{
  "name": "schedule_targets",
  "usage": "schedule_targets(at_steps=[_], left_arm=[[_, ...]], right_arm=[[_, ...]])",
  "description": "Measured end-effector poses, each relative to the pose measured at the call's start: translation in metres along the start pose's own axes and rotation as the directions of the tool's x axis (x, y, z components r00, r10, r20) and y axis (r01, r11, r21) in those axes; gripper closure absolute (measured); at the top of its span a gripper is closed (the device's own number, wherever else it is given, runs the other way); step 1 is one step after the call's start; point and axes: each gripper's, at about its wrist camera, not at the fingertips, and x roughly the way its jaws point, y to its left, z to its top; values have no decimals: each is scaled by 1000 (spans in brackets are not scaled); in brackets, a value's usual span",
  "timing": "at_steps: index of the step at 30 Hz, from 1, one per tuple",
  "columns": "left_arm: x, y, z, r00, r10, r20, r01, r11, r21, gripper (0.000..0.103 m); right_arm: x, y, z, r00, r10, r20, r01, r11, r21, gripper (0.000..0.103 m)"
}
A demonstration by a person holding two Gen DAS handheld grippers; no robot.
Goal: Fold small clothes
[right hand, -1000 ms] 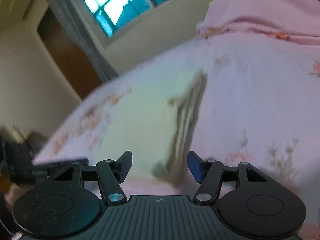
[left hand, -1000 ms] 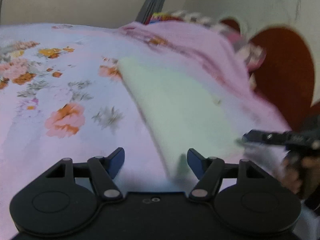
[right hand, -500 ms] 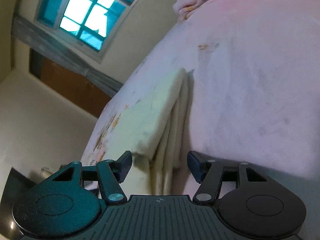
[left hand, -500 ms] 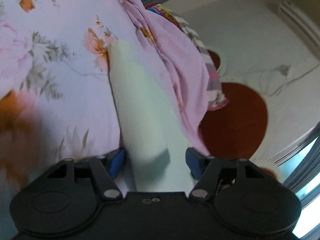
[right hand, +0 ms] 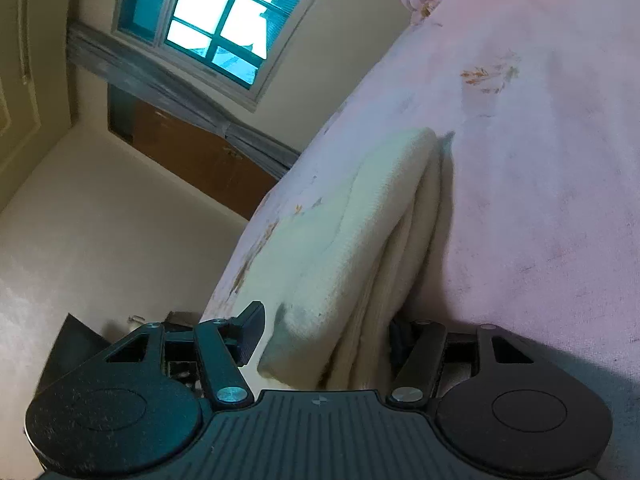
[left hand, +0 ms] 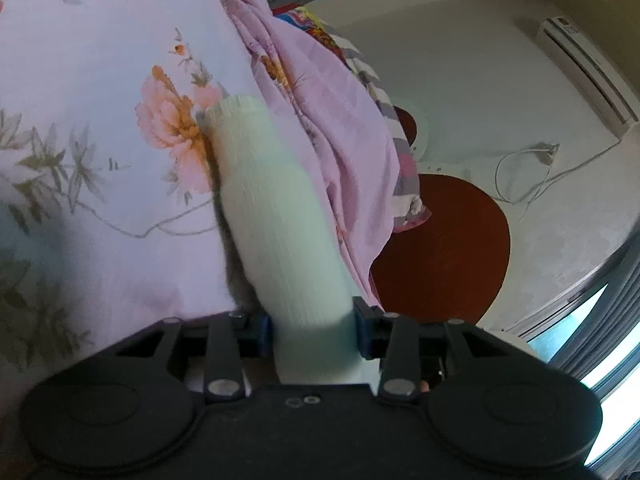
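The left gripper (left hand: 314, 326) is rolled sharply sideways, so the floral bedsheet (left hand: 100, 120) fills its view from 9 to 12 o'clock and the room's floor lies toward 3 o'clock. Its fingers (left hand: 262, 330) press in on both sides of the pale folded cloth (left hand: 276, 208), clamping its near end; the cloth runs away from them toward 12 o'clock, lying on the bed beside a bunched pink blanket (left hand: 340, 128).

The right gripper (right hand: 326, 334) is tilted too, window (right hand: 228, 20) at 12 o'clock. The stacked folds of the same cloth (right hand: 360, 248) sit between its fingers (right hand: 252, 330), which stand apart (the 3 o'clock finger is mostly hidden, so contact there is probably absent but unclear).
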Motion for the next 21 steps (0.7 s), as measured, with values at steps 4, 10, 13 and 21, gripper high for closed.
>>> schedule_targets(at_steps=[4, 10, 13, 21], left_arm=[[2, -5, -1, 999, 32, 4, -32, 999, 28, 62], [17, -32, -8, 975, 220, 2, -215, 951, 224, 66], [16, -43, -9, 964, 264, 28, -264, 937, 231, 72], [-48, -140, -46, 951, 198, 238, -280, 877, 390, 73]], right_arm=[[4, 6, -6, 998, -70, 10, 70, 996, -51, 57], [17, 16, -10, 991, -136, -3, 135, 984, -115, 62], [24, 29, -13, 980, -199, 8, 198, 967, -163, 69], [-14, 143, -44, 978, -137, 155, 187, 905, -382, 72]])
